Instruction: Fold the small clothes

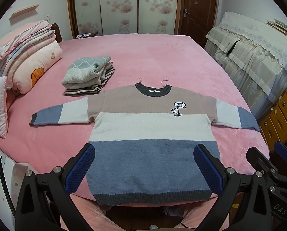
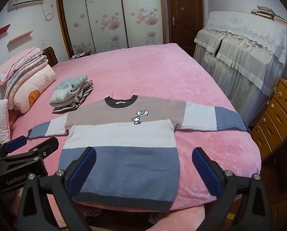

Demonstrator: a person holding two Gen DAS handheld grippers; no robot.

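A small striped sweater (image 1: 149,127) in pink-beige, white and blue bands lies flat, face up, on the pink bed (image 1: 143,53), sleeves spread out, dark collar at the far side, dark hem at the near edge. It also shows in the right wrist view (image 2: 120,134). My left gripper (image 1: 144,154) is open and empty, hovering above the hem. My right gripper (image 2: 143,156) is open and empty, above the hem's right part. The right gripper also appears at the left wrist view's right edge (image 1: 274,159), and the left gripper at the right wrist view's left edge (image 2: 35,142).
A stack of folded clothes (image 1: 89,75) sits on the bed behind the left sleeve. Folded quilts and pillows (image 1: 26,61) lie at the left. A covered cabinet (image 1: 255,48) and wooden drawers (image 1: 280,119) stand at the right. Wardrobe doors (image 1: 120,7) are at the back.
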